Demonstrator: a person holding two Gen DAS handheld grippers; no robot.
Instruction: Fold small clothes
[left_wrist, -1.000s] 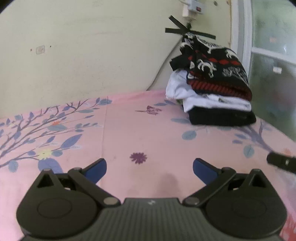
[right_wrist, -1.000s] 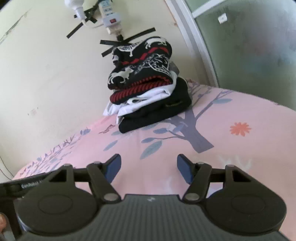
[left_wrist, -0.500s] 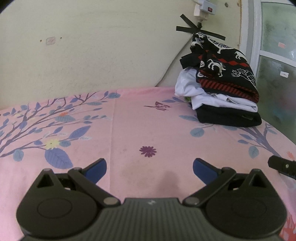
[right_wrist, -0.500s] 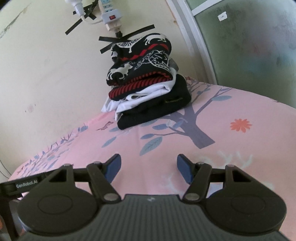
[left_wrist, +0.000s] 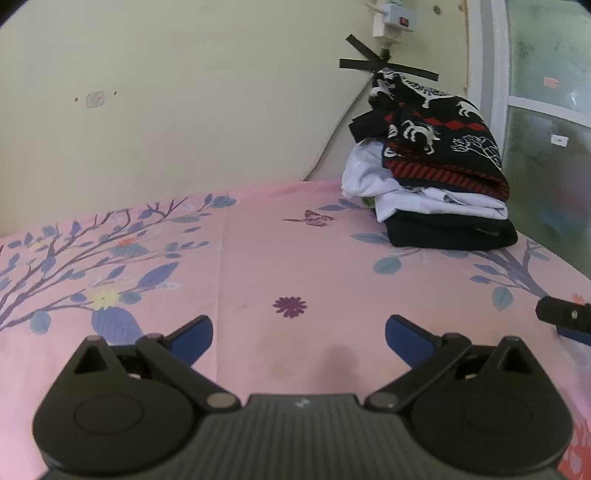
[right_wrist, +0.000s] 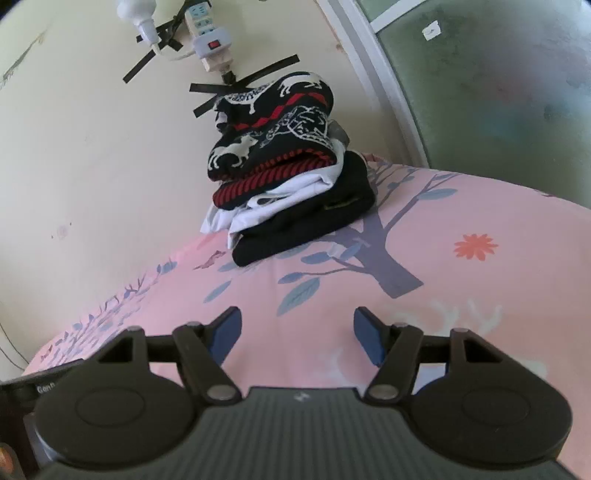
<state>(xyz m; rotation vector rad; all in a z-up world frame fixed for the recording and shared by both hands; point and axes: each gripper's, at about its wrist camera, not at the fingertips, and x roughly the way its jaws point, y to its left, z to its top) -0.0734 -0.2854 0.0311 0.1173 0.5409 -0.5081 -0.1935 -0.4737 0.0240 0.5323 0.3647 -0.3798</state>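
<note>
A stack of folded clothes (left_wrist: 436, 173) sits at the far right of the pink flowered sheet (left_wrist: 288, 258), against the wall: a black, red and white patterned knit on top, white garments under it, a black one at the bottom. It also shows in the right wrist view (right_wrist: 288, 177). My left gripper (left_wrist: 298, 334) is open and empty, low over the sheet, well short of the stack. My right gripper (right_wrist: 297, 334) is open and empty over the sheet. Part of the right gripper (left_wrist: 565, 317) shows at the left wrist view's right edge.
A cream wall (left_wrist: 184, 92) runs behind the bed. A power strip (right_wrist: 210, 40) and cable are taped to it above the stack. A frosted glass door (right_wrist: 498, 81) with a white frame stands right of the stack.
Both cameras shifted a little. The stack has drifted rightwards in the left wrist view and sits slightly higher in the right wrist view. Both grippers stay open and empty.
</note>
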